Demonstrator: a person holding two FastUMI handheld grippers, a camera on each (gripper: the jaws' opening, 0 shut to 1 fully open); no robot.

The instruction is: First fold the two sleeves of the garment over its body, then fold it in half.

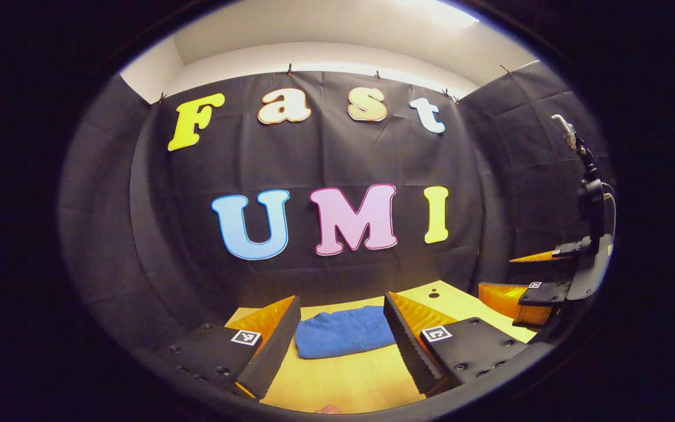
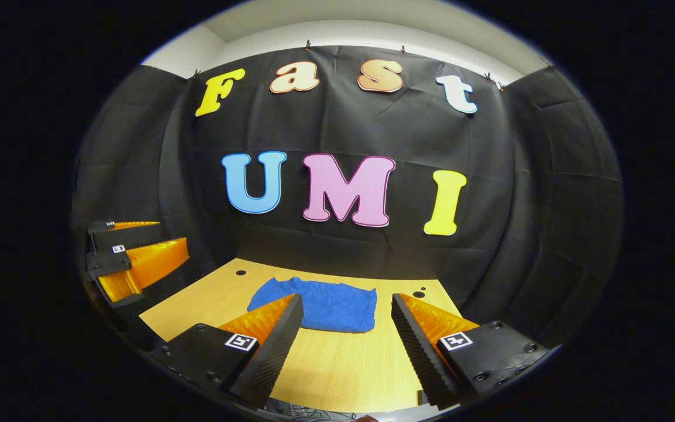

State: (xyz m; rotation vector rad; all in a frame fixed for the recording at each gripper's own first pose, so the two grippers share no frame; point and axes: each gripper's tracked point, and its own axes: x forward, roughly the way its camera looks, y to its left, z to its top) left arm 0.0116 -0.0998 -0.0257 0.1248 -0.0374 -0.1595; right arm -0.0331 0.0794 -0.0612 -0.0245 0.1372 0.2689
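A blue garment (image 1: 343, 332) lies folded into a compact rectangle on the wooden table (image 1: 337, 381), toward its far side. In the right gripper view the same blue garment (image 2: 320, 305) sits just left of centre. My left gripper (image 1: 342, 328) hovers open above the table on the near side of the garment, with nothing between its fingers. My right gripper (image 2: 346, 322) is also open and holds nothing, raised over the table on the near side of the cloth. The right gripper (image 1: 539, 281) appears at the right edge of the left gripper view, and the left gripper (image 2: 132, 258) at the left edge of the right gripper view.
The wooden table (image 2: 337, 375) has small round holes (image 2: 241, 272) near its far corners. Black cloth walls close in the back and both sides. A black stand with a white top (image 1: 583, 176) rises at the right.
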